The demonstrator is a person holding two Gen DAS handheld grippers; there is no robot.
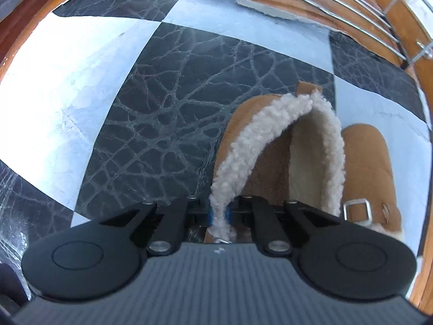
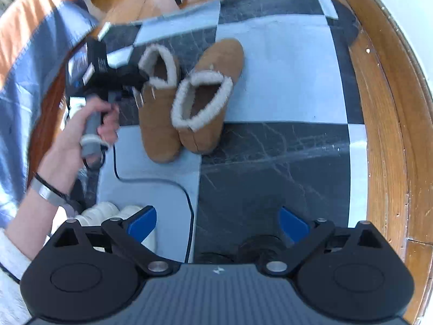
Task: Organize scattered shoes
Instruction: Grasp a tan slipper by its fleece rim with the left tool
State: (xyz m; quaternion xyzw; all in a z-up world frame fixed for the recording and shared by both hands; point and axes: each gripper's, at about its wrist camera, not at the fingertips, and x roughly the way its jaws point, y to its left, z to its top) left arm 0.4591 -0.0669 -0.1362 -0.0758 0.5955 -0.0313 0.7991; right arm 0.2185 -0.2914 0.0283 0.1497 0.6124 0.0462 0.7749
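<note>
Left tool (image 1: 219, 214) clamped on the fleece collar of the buckled tan slipper (image 1: 270, 146), pads pinching the fluffy rim at the near side of the opening; seen from the right wrist view the same left tool (image 2: 140, 81) comes in from the left edge of the checkered floor mat (image 2: 270, 81), a hand (image 2: 89, 124) on its handle; buckled slipper (image 2: 159, 119) lies with its long axis running near-to-far on the mat; second tan slipper (image 2: 208, 94) sits just beside it on the right, touching or nearly so near the lower ends, axis slightly angled, both openings up; pair sits around the mat's middle, toward the left; metal shoe rack (image 1: 351, 13) stands past the mat's far edge on the wood floor (image 2: 384, 135); right tool (image 2: 219, 224) jaws spread wide, nothing between them, hanging above the mat's near part, well apart from the pair; white shoes (image 2: 108, 211) partly visible at the near-left, under the right tool; a black cable (image 2: 162, 181) trails across the mat; judgement: left hand has the grasp, so the lift goes along the slipper's axis toward the rack; right tool is nearer the second slipper than the left is.
</note>
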